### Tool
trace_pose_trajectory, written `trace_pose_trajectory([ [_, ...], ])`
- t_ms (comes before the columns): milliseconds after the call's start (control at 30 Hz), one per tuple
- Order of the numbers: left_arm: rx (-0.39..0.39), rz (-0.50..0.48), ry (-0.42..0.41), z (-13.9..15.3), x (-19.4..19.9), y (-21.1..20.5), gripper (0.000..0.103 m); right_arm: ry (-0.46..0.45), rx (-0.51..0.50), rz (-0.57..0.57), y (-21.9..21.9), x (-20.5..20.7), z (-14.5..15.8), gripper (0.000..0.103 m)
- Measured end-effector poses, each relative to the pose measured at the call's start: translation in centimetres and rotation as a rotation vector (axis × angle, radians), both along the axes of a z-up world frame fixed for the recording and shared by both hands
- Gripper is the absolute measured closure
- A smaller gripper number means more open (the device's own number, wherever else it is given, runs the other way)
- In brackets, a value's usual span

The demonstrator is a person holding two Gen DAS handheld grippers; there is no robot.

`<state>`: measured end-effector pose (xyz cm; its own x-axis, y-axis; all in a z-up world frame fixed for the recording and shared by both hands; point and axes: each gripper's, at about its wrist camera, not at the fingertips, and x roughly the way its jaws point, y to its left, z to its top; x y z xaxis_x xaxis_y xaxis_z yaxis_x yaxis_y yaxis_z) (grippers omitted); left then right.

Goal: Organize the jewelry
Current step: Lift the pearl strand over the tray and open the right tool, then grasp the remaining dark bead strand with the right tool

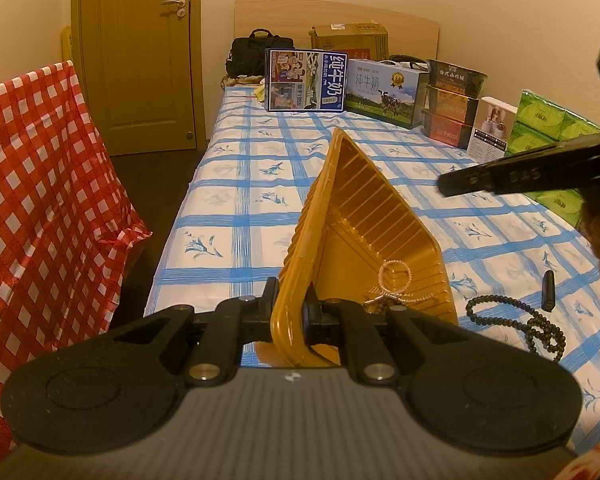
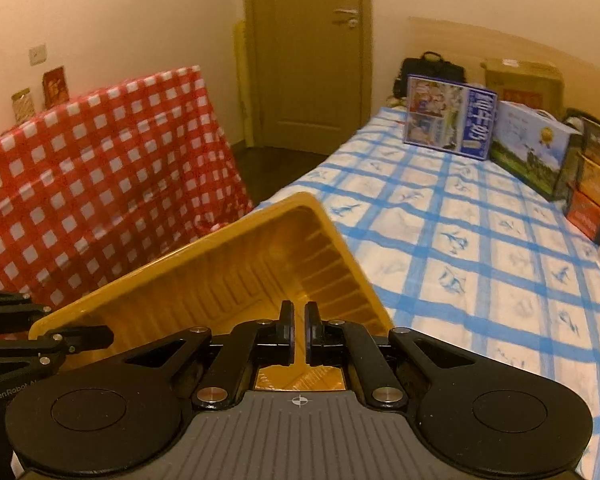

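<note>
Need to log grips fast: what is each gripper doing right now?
Left gripper: shut on the gold tray rim.
Right gripper: nearly closed, holding nothing visible.

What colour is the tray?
Golden yellow tray, with ribbed walls; clearest in the left wrist view.

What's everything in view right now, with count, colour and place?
tray: 1, gold, tilted up over bed, rim clamped
pearl bracelet: 1, pale gold, low in tray
bead necklace: 1, dark, on bedspread right of tray
bedspread: 1, blue-white check
milk cartons: 2, blue, bed's far end
noodle bowls: 3, stacked, far right
red check cloth: 1, left of bed
door: 1, olive, shut
left gripper: shut on tray rim
right gripper: nearly shut, over tray
</note>
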<state>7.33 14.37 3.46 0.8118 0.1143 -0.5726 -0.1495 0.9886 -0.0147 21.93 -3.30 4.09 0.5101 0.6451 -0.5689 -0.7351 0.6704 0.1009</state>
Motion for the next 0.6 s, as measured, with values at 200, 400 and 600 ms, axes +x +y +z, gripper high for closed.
trace_pose_trajectory([
  [200, 0.002, 0.000, 0.000, -0.1, 0.2, 0.0, 0.094, -0.007, 0.031, -0.122, -5.5, -1.8, 0.3, 0.083],
  [400, 0.004, -0.001, 0.001, -0.1, 0.1, 0.0, 0.094, 0.043, 0.038, -0.301, -13.4, -4.5, -2.6, 0.076],
  [600, 0.009, -0.002, 0.000, -0.1, 0.1, 0.0, 0.094, 0.126, 0.005, -0.426, -18.8, -6.8, -6.1, 0.075],
])
